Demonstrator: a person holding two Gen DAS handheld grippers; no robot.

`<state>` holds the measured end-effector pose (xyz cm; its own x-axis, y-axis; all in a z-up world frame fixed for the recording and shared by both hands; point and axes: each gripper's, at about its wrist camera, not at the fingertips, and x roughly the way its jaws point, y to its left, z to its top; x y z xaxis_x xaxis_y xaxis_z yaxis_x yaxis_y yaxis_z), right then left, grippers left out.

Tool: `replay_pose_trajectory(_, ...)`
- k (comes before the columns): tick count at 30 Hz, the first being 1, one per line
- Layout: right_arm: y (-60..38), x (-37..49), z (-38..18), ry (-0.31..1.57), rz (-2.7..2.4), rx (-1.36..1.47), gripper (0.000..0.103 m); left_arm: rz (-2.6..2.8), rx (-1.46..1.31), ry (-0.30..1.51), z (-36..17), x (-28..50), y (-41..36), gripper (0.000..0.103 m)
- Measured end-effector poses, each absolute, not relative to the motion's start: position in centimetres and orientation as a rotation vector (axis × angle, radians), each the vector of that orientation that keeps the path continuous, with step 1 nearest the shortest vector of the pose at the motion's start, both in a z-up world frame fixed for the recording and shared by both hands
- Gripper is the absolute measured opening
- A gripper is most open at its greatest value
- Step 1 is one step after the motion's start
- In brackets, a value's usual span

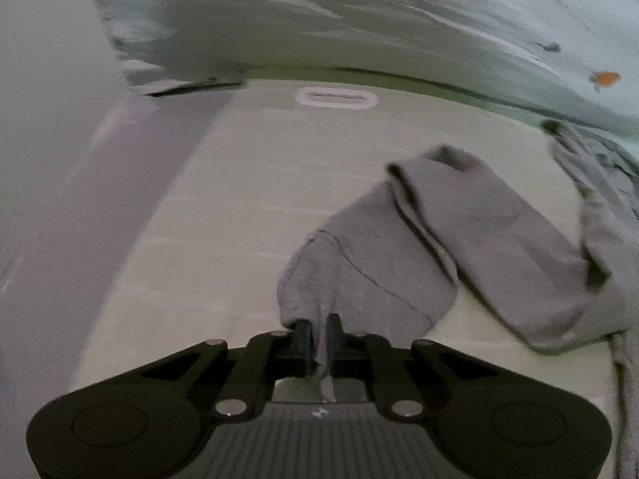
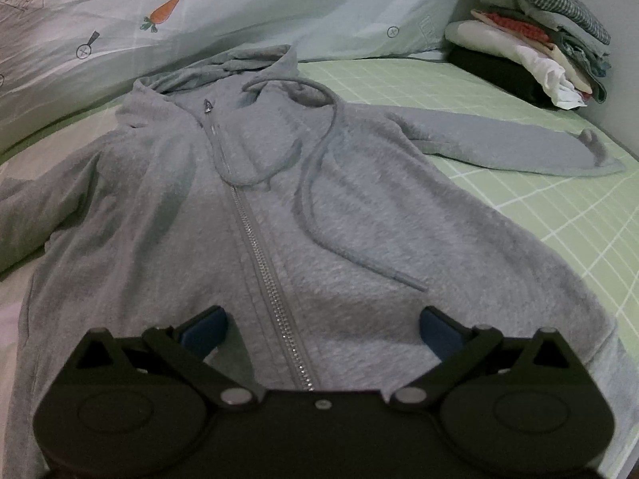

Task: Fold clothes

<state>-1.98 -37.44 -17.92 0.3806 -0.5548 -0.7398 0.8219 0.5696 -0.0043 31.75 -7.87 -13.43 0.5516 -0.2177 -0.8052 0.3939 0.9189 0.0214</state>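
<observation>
Garment: a grey zip hoodie (image 2: 319,215) lies front-up on the green checked bedsheet (image 2: 559,215), hood toward the far side against the pale carrot-print quilt (image 2: 120,20), zip closed down the middle.
Sleeves: in the right wrist view one sleeve (image 2: 519,143) stretches flat to the far right; the other runs off the left edge.
Left gripper: the left gripper (image 1: 318,329) has its fingers pressed together on a pinch of grey cloth, which looks like the end of the bunched left sleeve (image 1: 399,247).
Right gripper: the right gripper (image 2: 321,329) hangs over the near hem with its jaws spread wide, blue pads either side of the zip (image 2: 255,251), holding nothing.
Drawstring: the cord (image 2: 319,183) loops loose across the chest.
Step in hand: my guess is a sleeve fold, the left sleeve being carried in across the body.
Doing it well: lift the pinched cloth just clear of the sheet, carry it straight over the chest, and lay it flat so the creases do not get trapped underneath.
Free gripper's use: it could press the near hem down so the body does not drag sideways.
Watch for: the cord catching under the fold; tuck it toward the hood first.
Nearby: a stack of folded clothes (image 2: 539,52) sits at the far right corner, well apart.
</observation>
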Motion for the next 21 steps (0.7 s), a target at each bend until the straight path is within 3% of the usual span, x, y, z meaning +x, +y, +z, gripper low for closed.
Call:
replay_pose_trajectory(14, -37.6, -2.3, -18.1, 0.752, -0.881, 0.378, 0.103, 0.086, 0.12, 0.765, -6.2, 29.8, 8.2, 0.008)
replay_pose_trajectory(21, -37.4, -2.4, -18.2, 0.731, -0.882, 0.369, 0.103, 0.127, 0.113, 0.863, -8.5, 30.2, 9.0, 0.014)
